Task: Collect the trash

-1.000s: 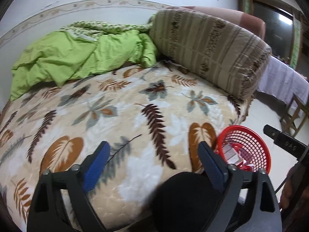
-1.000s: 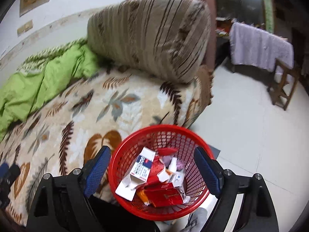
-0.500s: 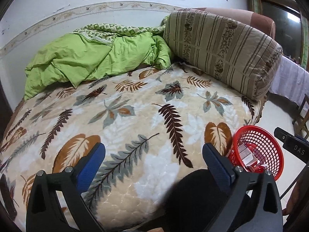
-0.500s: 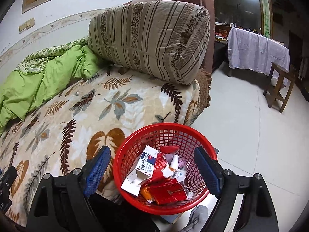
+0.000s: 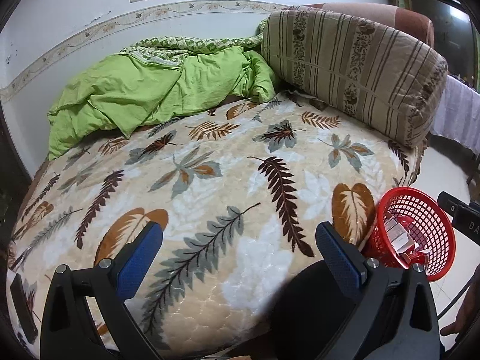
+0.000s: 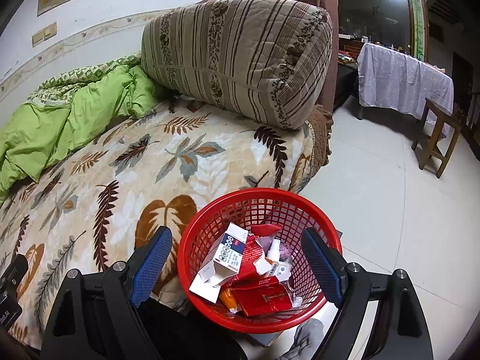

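Both tongs open wide, empty.

The right gripper (image 6: 237, 265) hangs above the round red plastic mesh basket (image 6: 327, 231) of cartons and wrappers (image 6: 240, 264), standing beside the leaf-patterned bed cover (image 6: 126, 180). The left gripper (image 5: 240, 255) faces the bed, basket to its right.

"FILTER" legible in white on a red packet (image 6: 264, 295) inside the red basket (image 6: 312, 207). Beside it, small print on a white-and-blue carton (image 6: 229, 252), too small to read. Letters "DA" on a black device (image 5: 463, 219) right of the basket.

Leaf-print bed (image 5: 210, 180), tiled floor (image 6: 390, 210)
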`<act>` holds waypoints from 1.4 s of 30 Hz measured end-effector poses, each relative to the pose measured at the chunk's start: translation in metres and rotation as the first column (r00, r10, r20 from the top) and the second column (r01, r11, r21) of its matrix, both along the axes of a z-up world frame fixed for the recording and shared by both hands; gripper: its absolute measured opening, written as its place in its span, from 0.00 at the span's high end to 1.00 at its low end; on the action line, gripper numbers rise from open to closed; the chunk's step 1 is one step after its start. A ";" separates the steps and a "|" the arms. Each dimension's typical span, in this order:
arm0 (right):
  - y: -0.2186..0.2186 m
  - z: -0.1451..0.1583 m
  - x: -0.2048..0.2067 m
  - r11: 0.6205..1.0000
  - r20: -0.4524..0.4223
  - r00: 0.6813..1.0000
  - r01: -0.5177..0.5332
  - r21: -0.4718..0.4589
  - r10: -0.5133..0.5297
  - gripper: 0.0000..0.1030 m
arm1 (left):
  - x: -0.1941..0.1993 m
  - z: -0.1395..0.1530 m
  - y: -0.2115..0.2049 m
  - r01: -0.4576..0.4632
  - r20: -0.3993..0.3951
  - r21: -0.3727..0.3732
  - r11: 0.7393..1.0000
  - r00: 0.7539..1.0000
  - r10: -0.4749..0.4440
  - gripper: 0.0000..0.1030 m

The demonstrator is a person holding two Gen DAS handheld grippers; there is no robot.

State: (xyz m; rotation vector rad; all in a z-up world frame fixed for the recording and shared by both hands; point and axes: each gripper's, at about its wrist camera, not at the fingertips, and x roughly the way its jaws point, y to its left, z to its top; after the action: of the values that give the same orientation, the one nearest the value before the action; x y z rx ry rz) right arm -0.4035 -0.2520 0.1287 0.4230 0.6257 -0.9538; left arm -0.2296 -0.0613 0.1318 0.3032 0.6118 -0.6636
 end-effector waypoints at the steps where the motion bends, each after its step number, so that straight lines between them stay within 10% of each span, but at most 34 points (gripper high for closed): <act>1: 0.000 0.000 0.000 1.000 0.000 1.000 -0.001 -0.001 0.001 0.13 | 0.000 0.000 0.000 -0.002 -0.001 -0.001 1.000 1.000 0.002 0.01; 42: 0.001 -0.002 0.003 1.000 -0.005 1.000 -0.011 0.000 0.011 0.13 | -0.003 0.000 -0.002 -0.012 0.008 0.003 1.000 1.000 0.012 0.01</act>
State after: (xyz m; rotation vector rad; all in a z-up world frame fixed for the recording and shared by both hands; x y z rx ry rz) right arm -0.4004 -0.2514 0.1263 0.4166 0.6318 -0.9442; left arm -0.2327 -0.0630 0.1320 0.3049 0.6066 -0.6492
